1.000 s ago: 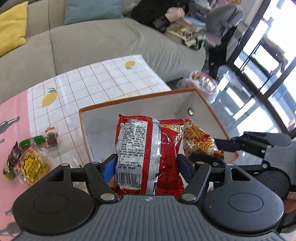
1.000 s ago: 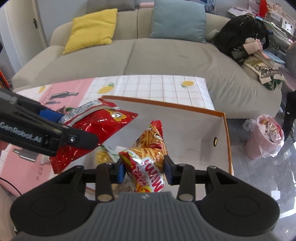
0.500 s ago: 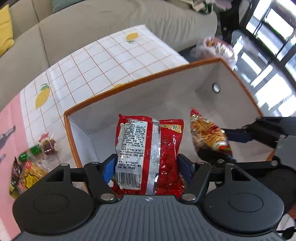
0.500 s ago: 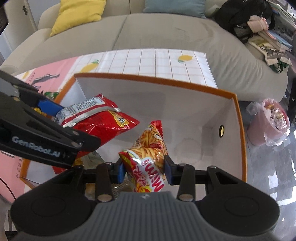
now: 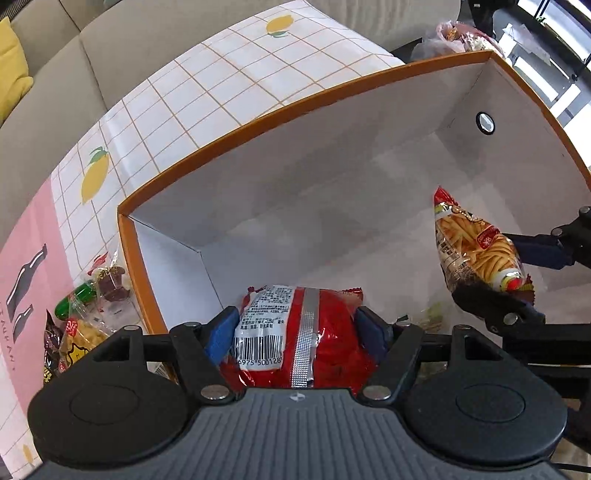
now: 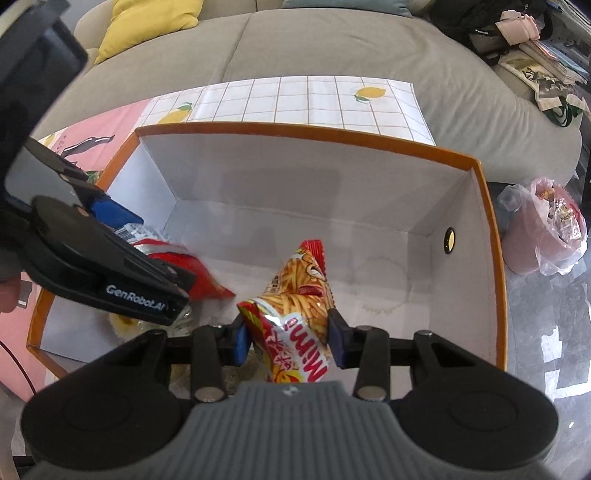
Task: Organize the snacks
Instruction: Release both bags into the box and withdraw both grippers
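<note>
My left gripper is shut on a red snack bag with a barcode label, held low inside the white box with the orange rim. My right gripper is shut on a yellow-red bag of stick snacks, also inside the box. The stick-snack bag shows at the right of the left wrist view. The left gripper and the red bag show at the left of the right wrist view. A pale packet lies on the box floor under the left gripper.
Several small snacks lie on the pink and lemon-print tablecloth left of the box. A grey sofa with a yellow cushion stands behind the table. A pink bag of rubbish sits on the floor at right.
Both grippers have gone down and forward into the box with their bags. The red bag now sits much lower, near the box floor.
</note>
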Available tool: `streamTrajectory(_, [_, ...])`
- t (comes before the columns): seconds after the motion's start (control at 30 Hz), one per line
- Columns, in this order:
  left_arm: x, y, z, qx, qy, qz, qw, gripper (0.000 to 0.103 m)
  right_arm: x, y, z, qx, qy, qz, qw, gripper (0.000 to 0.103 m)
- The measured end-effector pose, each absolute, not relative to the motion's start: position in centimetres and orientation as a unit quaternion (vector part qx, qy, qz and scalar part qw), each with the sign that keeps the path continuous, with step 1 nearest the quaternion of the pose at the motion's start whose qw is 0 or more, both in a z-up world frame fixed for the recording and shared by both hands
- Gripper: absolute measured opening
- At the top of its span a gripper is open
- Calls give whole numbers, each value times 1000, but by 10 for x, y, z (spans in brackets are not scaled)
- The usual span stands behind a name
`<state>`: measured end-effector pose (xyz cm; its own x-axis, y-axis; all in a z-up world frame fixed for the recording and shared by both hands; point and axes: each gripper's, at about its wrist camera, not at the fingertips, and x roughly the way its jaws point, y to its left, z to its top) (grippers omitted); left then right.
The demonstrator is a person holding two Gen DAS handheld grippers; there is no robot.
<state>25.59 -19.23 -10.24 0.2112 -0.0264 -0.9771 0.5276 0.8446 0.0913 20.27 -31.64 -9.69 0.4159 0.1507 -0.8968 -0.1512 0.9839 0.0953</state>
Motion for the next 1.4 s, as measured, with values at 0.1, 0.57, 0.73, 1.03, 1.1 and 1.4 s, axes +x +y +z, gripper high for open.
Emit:
streamTrajectory(0.1, [256,-190,-100,197,599,-193,752,88,203,-316,-98,-1,535,89,840,40])
streamTrajectory(0.57, [240,-164,-39,126,541,-222,801,91,216,-309,-99,11,543,72,836,41])
streamTrajectory(0.73, [239,-138,-21,105,524,-214,818,91,225,-297,-105,11,555,62,829,41])
streamTrajectory(1.03, [230,-94,-6,79,502,-179,843,91,241,-271,-113,-7,562,60,825,41])
streamTrajectory(1.1, [227,-86,-7,73,500,-173,845,91,242,-265,-113,0,563,65,824,41])
streamTrajectory(1.4, [208,-50,-7,51,488,-137,860,91,243,-243,-115,11,579,73,812,49])
